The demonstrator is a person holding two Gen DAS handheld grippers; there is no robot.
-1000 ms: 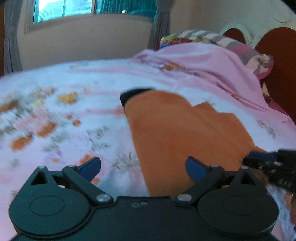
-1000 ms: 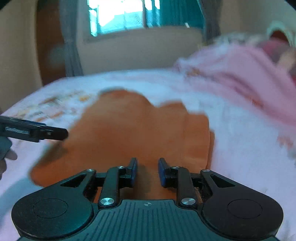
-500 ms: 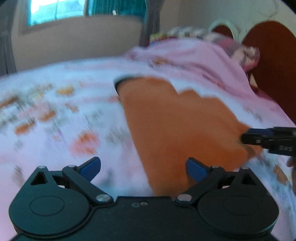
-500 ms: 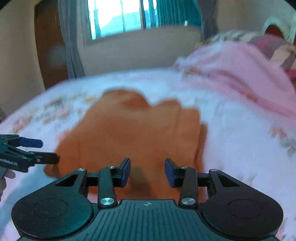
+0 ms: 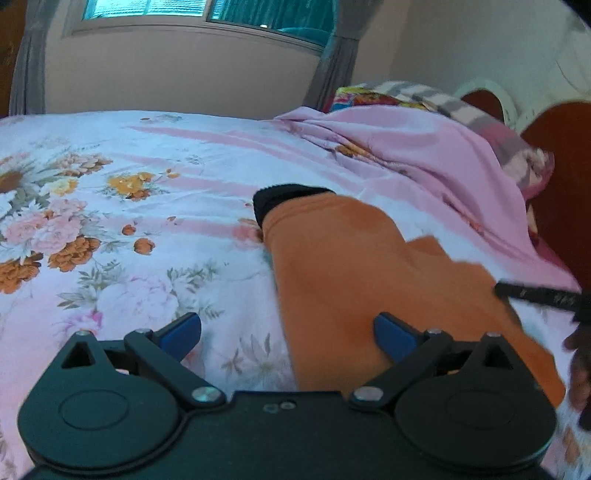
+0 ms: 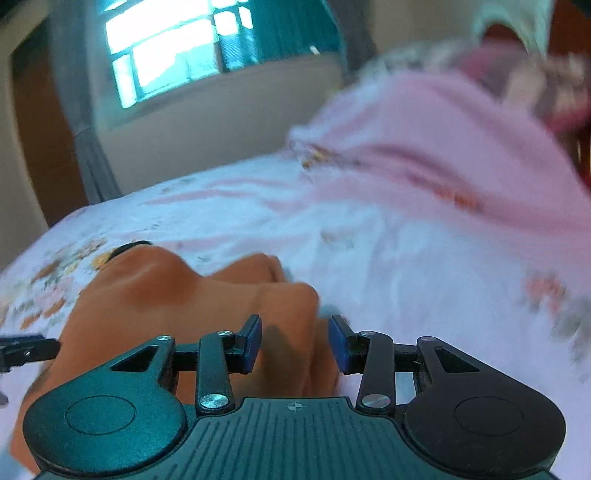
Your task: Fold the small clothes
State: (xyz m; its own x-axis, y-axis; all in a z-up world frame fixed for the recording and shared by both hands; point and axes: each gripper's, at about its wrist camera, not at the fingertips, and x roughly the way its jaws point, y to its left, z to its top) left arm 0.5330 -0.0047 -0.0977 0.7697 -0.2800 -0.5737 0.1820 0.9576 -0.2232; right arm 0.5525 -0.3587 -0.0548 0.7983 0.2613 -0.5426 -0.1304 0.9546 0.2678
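My left claw [image 5: 287, 332] sits nearest in its cam, jaws spread wide w/ nothing pinched; its right blue pad [image 5: 393, 334] hangs over the near part of the orange garment [image 5: 369, 280], the left pad over bare bedsheet [image 5: 147, 236]. My right claw [image 6: 294, 341] is partly open, blue pads apart w/ a raised orange fold between them; can't see either pad pressing on the cloth, so I read it as not gripping. Right cam is blurred, so fine detail there is lost. The garment lies on the bed, flat in the left view, bunched into humps near the right claw [image 5: 535, 295], which pokes in from the right edge of the left cam just above the cloth's right side, w/ part of a hand [image 5: 580, 369] below it. At the garment's far end is a black cuff or band [image 5: 288, 199]. Around it is the floral sheet: orange and pink blooms on white and pink. Further back a pink blanket [image 5: 406, 147] is heaped toward the right, w/ patterned pillows [image 5: 443, 103] and a dark wooden headboard [image 5: 565, 192] behind. Farthest is a beige wall, a window [image 5: 177, 7] and grey curtains [image 5: 332, 62].
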